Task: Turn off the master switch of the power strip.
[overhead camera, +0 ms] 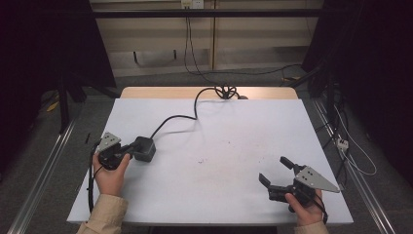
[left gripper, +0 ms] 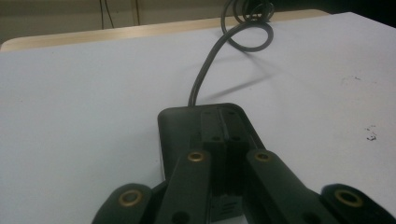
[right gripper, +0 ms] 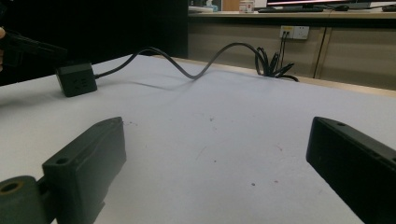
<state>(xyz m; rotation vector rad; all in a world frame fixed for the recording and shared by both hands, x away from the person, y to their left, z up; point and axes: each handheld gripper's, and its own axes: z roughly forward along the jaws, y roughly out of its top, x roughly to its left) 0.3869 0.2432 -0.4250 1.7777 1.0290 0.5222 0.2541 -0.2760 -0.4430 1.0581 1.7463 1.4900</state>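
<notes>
The black socket cube (overhead camera: 144, 148) sits on the white desk (overhead camera: 229, 126) at the left middle of the high view, just right of the left gripper (overhead camera: 127, 152). In the left gripper view the cube (left gripper: 187, 126) lies low in the centre of the frame, and the two black fingers (left gripper: 191, 182) are closed together with their tips resting over its top face; they touch it from above, but whether they pinch any part of it cannot be told. A dark cord (overhead camera: 181, 114) leaves the cube's far side, runs up the frame across the desk in a loose curve and ends in a coil (overhead camera: 225, 91) at the desk's upper edge, where a strip of bare wood shows. In the right gripper view the cube (right gripper: 76, 79) appears at upper left with a socket face turned to the camera, and the cord (right gripper: 196, 70) arcs off the desk toward the upper centre. The right gripper (overhead camera: 276, 171) rests at the lower right of the high view, well apart from the cube, its fingers (right gripper: 88, 158) spread wide with nothing between them. A hand (overhead camera: 111, 178) in a beige sleeve (overhead camera: 104, 214) holds the left gripper.
</notes>
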